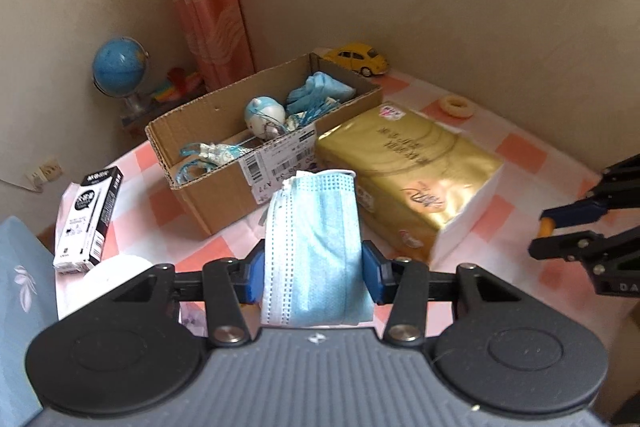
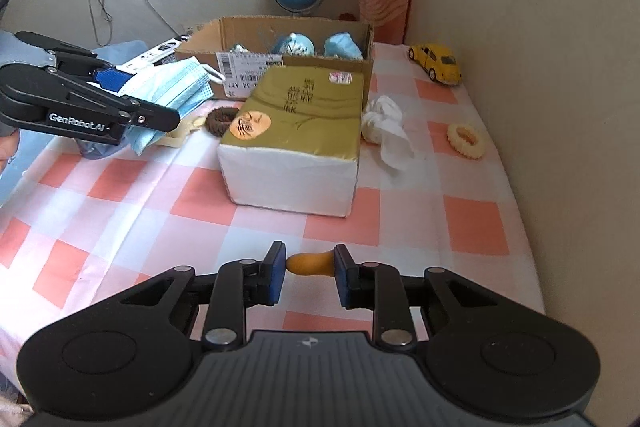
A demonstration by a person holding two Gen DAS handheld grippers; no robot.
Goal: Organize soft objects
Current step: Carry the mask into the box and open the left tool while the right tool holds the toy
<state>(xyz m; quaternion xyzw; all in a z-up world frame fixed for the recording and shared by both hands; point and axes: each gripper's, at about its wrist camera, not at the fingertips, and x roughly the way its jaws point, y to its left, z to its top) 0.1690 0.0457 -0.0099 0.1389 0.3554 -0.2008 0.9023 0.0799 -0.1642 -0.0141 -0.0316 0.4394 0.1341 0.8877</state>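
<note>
1. Left gripper (image 1: pixel 313 269): jaws clamped on a folded light-blue surgical mask (image 1: pixel 316 247), one blue pad on each side. The mask stands upright between the pads, its white pleated edge to the left, held above the checked tablecloth (image 1: pixel 520 147).
2. Right gripper (image 2: pixel 308 273): jaws narrow, pinching a small orange-yellow soft piece (image 2: pixel 308 263) lengthwise between the two blue pads, above the tablecloth. What the piece is cannot be told.
3. Cardboard box (image 1: pixel 224 183): open-topped, with printed shipping labels on its near wall, standing at the far side of the table. Inside: a bundle of blue masks (image 1: pixel 320 89), a round blue-and-white plush figure (image 1: pixel 264 115), and loose blue-and-white soft items with cords (image 1: pixel 212 153).
4. Gold tissue pack (image 2: pixel 296 131): lying just in front of the box, white end panel towards the right wrist camera.
5. White crumpled cloth (image 2: pixel 386 125): on the tablecloth beside the right of the tissue pack.
6. Cream scrunchie (image 2: pixel 466 139): on the tablecloth near the wall, apart from the cloth.
7. Brown scrunchie (image 2: pixel 220 119): on the table left of the tissue pack, near the box.
8. Yellow toy car (image 2: pixel 436 63): far corner of the table, by the wall.
9. Black-and-white carton (image 1: pixel 88 219): lying left of the box.
10. Blue globe (image 1: pixel 118 67): beyond the table, beside the curtain (image 1: pixel 204 7).
</note>
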